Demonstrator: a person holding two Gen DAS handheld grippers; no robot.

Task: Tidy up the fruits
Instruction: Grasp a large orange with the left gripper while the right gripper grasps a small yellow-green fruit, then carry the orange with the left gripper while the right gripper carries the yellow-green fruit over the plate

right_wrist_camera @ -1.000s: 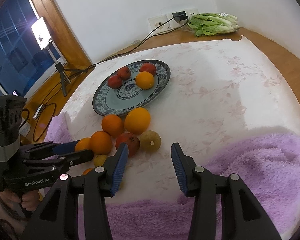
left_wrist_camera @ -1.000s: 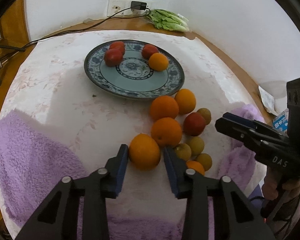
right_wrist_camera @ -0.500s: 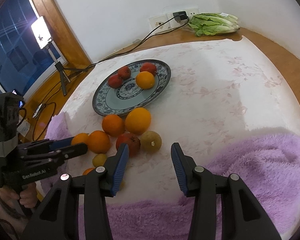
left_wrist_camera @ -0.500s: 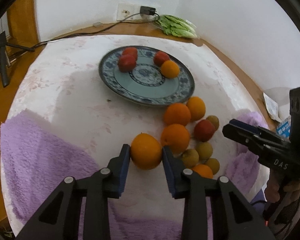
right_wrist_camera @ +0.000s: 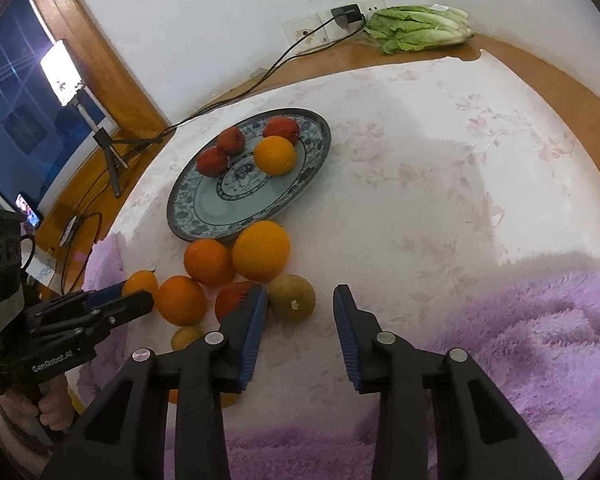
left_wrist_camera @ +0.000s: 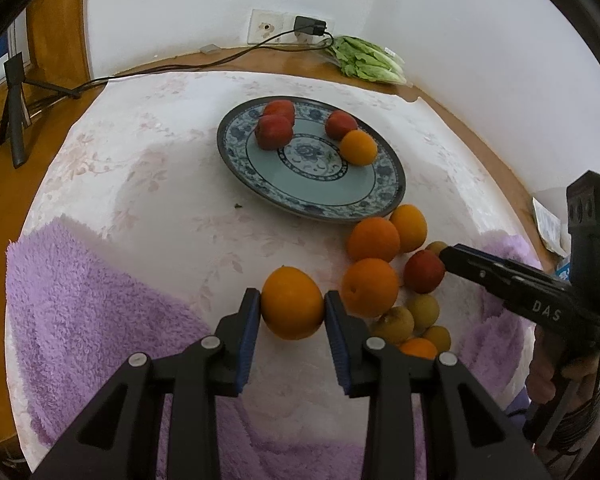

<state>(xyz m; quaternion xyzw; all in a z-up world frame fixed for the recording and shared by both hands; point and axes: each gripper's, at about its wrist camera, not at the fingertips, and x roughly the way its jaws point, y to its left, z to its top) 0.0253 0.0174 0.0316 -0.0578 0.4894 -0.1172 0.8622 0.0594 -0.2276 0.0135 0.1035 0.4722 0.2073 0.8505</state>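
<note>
My left gripper [left_wrist_camera: 292,312] is shut on an orange [left_wrist_camera: 292,307] and holds it just above the cloth, left of the fruit pile. A blue patterned plate [left_wrist_camera: 324,196] farther back holds three red fruits and one orange [left_wrist_camera: 358,147]. Loose oranges [left_wrist_camera: 373,239], a red fruit [left_wrist_camera: 423,271] and small brownish fruits [left_wrist_camera: 392,325] lie right of my gripper. My right gripper [right_wrist_camera: 300,312] is open and empty, with a brown fruit [right_wrist_camera: 291,295] just ahead by its left finger. The plate also shows in the right wrist view [right_wrist_camera: 180,216].
A purple towel [left_wrist_camera: 84,296] covers the near table edge on both sides. A bag of lettuce [left_wrist_camera: 366,60], a wall socket with a charger [left_wrist_camera: 310,26] and its cable lie at the back. A tripod [left_wrist_camera: 14,120] stands off the table at left.
My left gripper closed on the orange and lifted it away from the pile, up and to the left. My right gripper edged slightly forward and stayed open.
</note>
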